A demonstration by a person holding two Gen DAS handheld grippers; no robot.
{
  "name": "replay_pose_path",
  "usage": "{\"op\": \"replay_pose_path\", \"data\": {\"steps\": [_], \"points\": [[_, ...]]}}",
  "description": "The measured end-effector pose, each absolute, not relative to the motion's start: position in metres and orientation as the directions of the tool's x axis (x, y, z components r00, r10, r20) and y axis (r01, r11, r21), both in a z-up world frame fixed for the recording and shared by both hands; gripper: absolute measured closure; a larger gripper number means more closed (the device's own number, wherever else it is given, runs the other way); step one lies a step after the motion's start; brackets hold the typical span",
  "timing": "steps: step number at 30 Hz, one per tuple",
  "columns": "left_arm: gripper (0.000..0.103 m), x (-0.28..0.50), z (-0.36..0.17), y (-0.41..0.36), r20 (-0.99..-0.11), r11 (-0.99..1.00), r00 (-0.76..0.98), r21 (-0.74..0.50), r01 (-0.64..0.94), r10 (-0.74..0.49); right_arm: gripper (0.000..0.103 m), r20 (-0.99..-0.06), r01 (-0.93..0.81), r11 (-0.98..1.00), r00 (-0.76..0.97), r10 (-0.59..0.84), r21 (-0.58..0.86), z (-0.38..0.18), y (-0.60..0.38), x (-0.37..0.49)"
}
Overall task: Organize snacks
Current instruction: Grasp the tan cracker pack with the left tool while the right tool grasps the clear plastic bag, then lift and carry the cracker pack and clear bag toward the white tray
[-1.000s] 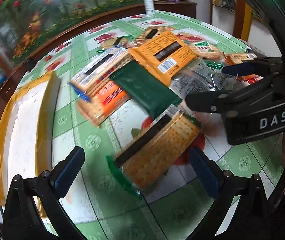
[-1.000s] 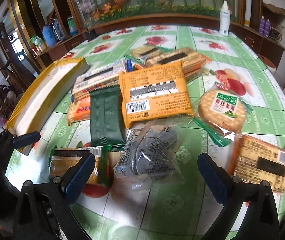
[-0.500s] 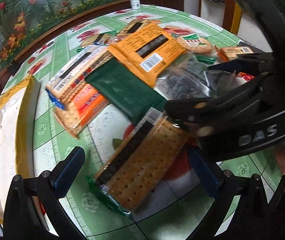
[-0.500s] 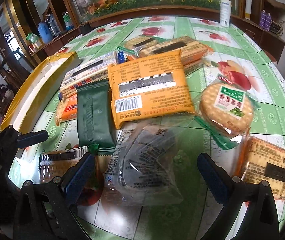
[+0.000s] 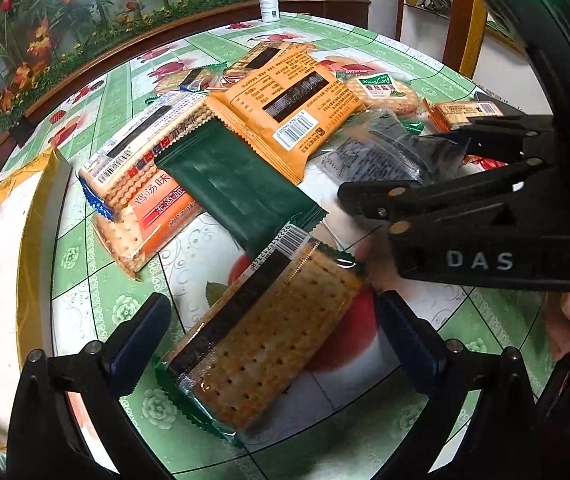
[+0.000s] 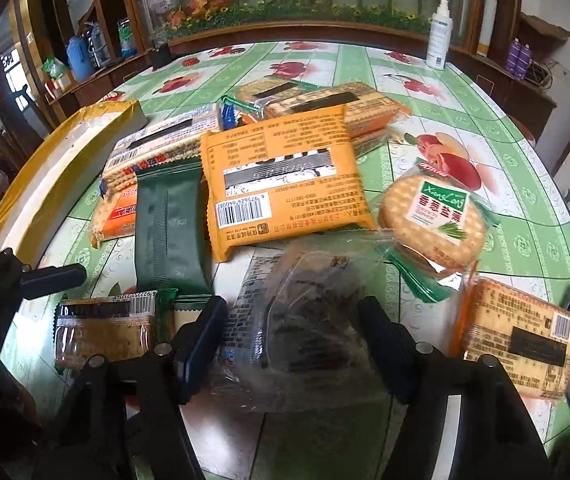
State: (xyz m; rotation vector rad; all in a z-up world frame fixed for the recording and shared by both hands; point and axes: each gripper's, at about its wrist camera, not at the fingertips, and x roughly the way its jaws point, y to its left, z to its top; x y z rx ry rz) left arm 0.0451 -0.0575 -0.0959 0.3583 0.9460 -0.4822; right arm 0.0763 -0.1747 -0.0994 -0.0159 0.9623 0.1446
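Now your right gripper [image 6: 291,340] closes around the clear crinkly plastic snack bag [image 6: 305,312].
Your left gripper [image 5: 271,334], closing slightly, straddles the green-edged cracker packet [image 5: 269,344], pads apart.

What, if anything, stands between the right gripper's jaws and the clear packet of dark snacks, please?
Nothing visible does. The right gripper already has the clear packet of dark snacks between its closing jaws, with no other wrapper in the gap. The dark green packet and round cracker pack lie off to either side.
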Motion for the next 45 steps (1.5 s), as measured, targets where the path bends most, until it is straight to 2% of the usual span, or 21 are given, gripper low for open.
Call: {"op": "replay_pose_path", "data": {"steps": [2, 4, 11, 12, 13, 14, 16, 17, 23, 27, 29, 33, 35, 37, 38, 39, 41, 45], "points": [[0.014, 0.046, -0.095, -0.057, -0.840, 0.841, 0.479, 0.051, 0.539, -0.256, 0.036, -0.817, -0.123, 0.990, 0.564, 0.122, 0.064, -0.099, -0.179, 0.074], [0.032, 0.047, -0.093, -0.057, -0.842, 0.841, 0.463, 0.022, 0.540, -0.275, 0.036, -0.813, -0.115, 0.991, 0.570, 0.118, 0.063, -0.097, -0.182, 0.071], [0.049, 0.041, -0.090, -0.062, -0.841, 0.832, 0.464, 0.031, 0.555, -0.278, 0.037, -0.800, -0.092, 0.994, 0.592, 0.098, 0.054, -0.088, -0.196, 0.060], [0.052, 0.041, -0.090, -0.062, -0.840, 0.832, 0.465, 0.031, 0.554, -0.279, 0.045, -0.796, -0.088, 0.995, 0.597, 0.098, 0.056, -0.085, -0.199, 0.057], [0.053, 0.040, -0.090, -0.062, -0.839, 0.832, 0.467, 0.031, 0.553, -0.279, 0.055, -0.792, -0.083, 0.995, 0.604, 0.093, 0.054, -0.082, -0.201, 0.055], [0.053, 0.039, -0.090, -0.063, -0.839, 0.833, 0.469, 0.035, 0.552, -0.276, 0.057, -0.789, -0.075, 0.996, 0.609, 0.086, 0.051, -0.080, -0.203, 0.054], [0.055, 0.038, -0.089, -0.063, -0.838, 0.835, 0.472, 0.036, 0.549, -0.274, 0.059, -0.785, -0.071, 0.995, 0.612, 0.096, 0.067, -0.075, -0.209, 0.051], [0.055, 0.038, -0.089, -0.063, -0.837, 0.837, 0.474, 0.036, 0.546, -0.274, 0.063, -0.783, -0.069, 0.996, 0.615, 0.090, 0.061, -0.073, -0.210, 0.050], [0.056, 0.035, -0.088, -0.056, -0.827, 0.860, 0.489, 0.013, 0.509, -0.277, 0.066, -0.782, -0.072, 0.996, 0.618, 0.089, 0.056, -0.070, -0.212, 0.046], [0.056, 0.032, -0.078, -0.047, -0.804, 0.876, 0.516, -0.013, 0.482, -0.296, 0.084, -0.767, -0.073, 0.995, 0.634, 0.101, 0.070, -0.065, -0.214, 0.041], [0.056, 0.031, -0.074, -0.042, -0.792, 0.885, 0.534, -0.016, 0.466, -0.296, 0.084, -0.763, -0.079, 0.994, 0.637, 0.105, 0.071, -0.061, -0.212, 0.040], [0.056, 0.029, -0.066, -0.031, -0.774, 0.896, 0.553, -0.040, 0.442, -0.308, 0.094, -0.757, -0.084, 0.994, 0.643, 0.113, 0.077, -0.059, -0.213, 0.037], [0.056, 0.028, -0.065, -0.026, -0.772, 0.901, 0.557, -0.047, 0.431, -0.306, 0.094, -0.750, -0.086, 0.993, 0.650, 0.120, 0.084, -0.058, -0.215, 0.034], [0.056, 0.028, -0.064, -0.025, -0.770, 0.902, 0.558, -0.052, 0.429, -0.310, 0.089, -0.757, -0.075, 0.994, 0.644, 0.114, 0.086, -0.061, -0.217, 0.035], [0.056, 0.029, -0.063, -0.025, -0.769, 0.903, 0.560, -0.052, 0.426, -0.309, 0.074, -0.763, -0.070, 0.993, 0.636, 0.115, 0.092, -0.064, -0.218, 0.038], [0.056, 0.028, -0.062, -0.025, -0.767, 0.904, 0.562, -0.053, 0.424, -0.309, 0.052, -0.767, -0.060, 0.995, 0.634, 0.103, 0.084, -0.066, -0.218, 0.039], [0.056, 0.028, -0.061, -0.024, -0.767, 0.900, 0.554, -0.068, 0.431, -0.323, 0.031, -0.767, -0.048, 0.996, 0.635, 0.088, 0.075, -0.069, -0.217, 0.041], [0.056, 0.029, -0.058, -0.021, -0.764, 0.900, 0.553, -0.082, 0.429, -0.333, 0.026, -0.771, -0.025, 0.999, 0.635, 0.036, 0.026, -0.075, -0.212, 0.048]]}}
